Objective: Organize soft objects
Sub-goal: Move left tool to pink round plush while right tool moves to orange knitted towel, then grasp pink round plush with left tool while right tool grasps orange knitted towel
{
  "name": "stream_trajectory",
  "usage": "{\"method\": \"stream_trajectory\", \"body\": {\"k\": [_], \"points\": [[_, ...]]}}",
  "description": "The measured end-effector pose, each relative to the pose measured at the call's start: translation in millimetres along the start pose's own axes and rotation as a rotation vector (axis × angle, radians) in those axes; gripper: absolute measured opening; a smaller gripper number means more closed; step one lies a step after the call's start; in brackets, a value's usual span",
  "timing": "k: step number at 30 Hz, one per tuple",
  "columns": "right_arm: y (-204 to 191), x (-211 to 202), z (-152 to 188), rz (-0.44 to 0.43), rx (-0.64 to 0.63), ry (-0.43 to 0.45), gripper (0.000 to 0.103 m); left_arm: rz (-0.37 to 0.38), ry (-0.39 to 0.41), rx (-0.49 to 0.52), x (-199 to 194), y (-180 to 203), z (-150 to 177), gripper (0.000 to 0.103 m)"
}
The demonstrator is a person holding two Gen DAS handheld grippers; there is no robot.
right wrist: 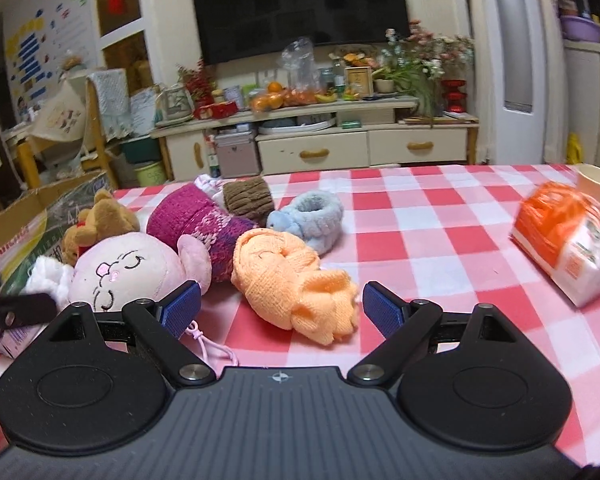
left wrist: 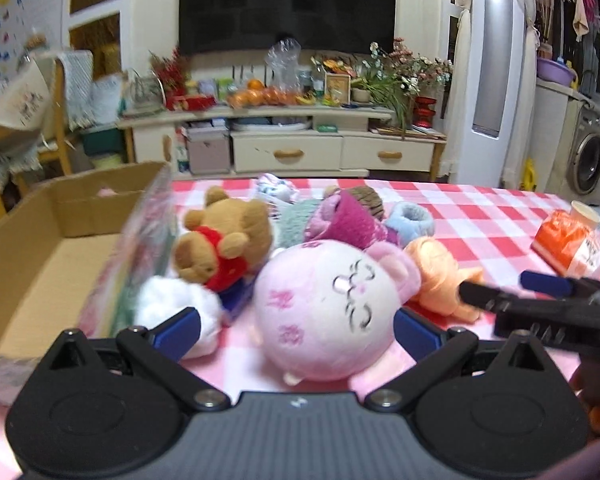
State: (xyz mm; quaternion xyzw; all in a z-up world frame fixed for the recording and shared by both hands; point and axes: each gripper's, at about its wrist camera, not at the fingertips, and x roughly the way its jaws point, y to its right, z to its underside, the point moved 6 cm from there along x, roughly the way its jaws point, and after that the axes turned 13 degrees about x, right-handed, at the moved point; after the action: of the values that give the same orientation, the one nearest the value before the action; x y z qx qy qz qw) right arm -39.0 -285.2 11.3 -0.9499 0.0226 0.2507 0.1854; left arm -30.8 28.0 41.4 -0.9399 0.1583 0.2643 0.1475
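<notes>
- Here the soft things lie bunched at the left of the checked desk, right beside the cardboard box, likely so each needs only a short carry into it.
- Left gripper spread wide, empty, one finger either side of the pink plush head; looks lined up to close on it, pads not seen touching.
- Right gripper also wide, holding nothing, pointed at the orange knit cloth lying between and just ahead of its fingers; probably that one's its target.
- Brown bear, white fluffy piece, purple knit hat, brown knit piece and blue fuzzy band crowd behind, touching each other.
- Box open; something pink at its far end, too small to tell.
- Orange tissue pack and paper cup sit well apart on the right, seemingly not part of the sort.
</notes>
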Motion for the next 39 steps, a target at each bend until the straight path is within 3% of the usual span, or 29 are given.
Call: {"method": "stream_trajectory", "body": {"k": [6, 12, 18, 31, 34, 39], "points": [[-5, 20, -9, -0.004, -0.084, -0.024, 0.103, 0.060, -0.050, -0.013, 31, 2, -15, 0.100], [0, 40, -11, -0.010, -0.071, -0.077, 0.103, 0.090, -0.084, -0.021, 56, -1, -25, 0.100], [-1, 54, -9, -0.004, -0.091, -0.109, 0.103, 0.189, -0.142, -0.047, 76, 6, -26, 0.100], [5, 75, -10, 0.008, -0.047, -0.142, 0.103, 0.167, -0.160, -0.054, 93, 11, -29, 0.102], [4, 78, -8, 0.015, -0.047, -0.144, 0.099, 0.160, -0.151, -0.047, 93, 13, -28, 0.102], [1, 76, -6, 0.001, -0.054, -0.144, 0.078, 0.149, -0.132, -0.030, 90, 15, -28, 0.096]]}}
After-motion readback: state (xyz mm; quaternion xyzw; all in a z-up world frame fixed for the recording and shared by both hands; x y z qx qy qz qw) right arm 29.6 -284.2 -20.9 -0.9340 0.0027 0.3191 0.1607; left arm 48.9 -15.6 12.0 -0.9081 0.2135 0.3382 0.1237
